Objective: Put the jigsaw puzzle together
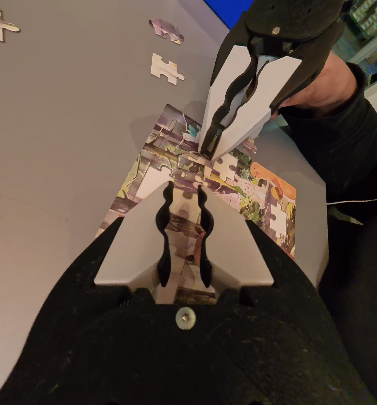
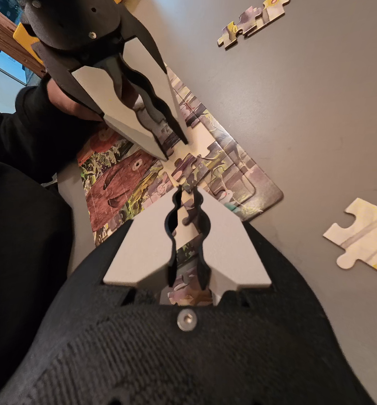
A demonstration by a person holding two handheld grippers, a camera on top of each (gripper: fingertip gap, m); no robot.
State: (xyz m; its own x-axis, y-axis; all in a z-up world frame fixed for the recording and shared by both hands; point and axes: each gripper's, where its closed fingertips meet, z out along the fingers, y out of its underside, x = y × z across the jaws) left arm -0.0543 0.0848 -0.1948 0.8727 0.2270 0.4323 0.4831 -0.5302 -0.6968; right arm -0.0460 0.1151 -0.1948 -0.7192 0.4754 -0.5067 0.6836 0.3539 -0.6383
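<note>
So from the left wrist view we're hovering our left gripper over the near part of the jigsaw puzzle, which lies flat on the grey table close to its right edge. Our fingers sit apart with nothing between them, just the printed picture showing through the gap. Farther up, the right gripper points down onto the puzzle with its tips touching the board near a white unfilled patch; its fingers are nearly together and there's something thin and dark between the tips, but we can't tell from here if it's a piece. A hand in a black sleeve holds it. Two loose pieces lie well apart from the board on the table: a purple one and a pale one nearer the puzzle. Switching to the right wrist view, the right gripper is low over the middle of the puzzle, fingers close but with a narrow gap, and whether they pinch the purple piece just ahead of the tips we honestly can't say. The left gripper comes in from the top left, fingers spread, its tips right at the board. A pale loose piece sits on the table at right, and a joined multicoloured bit lies up top.
</note>
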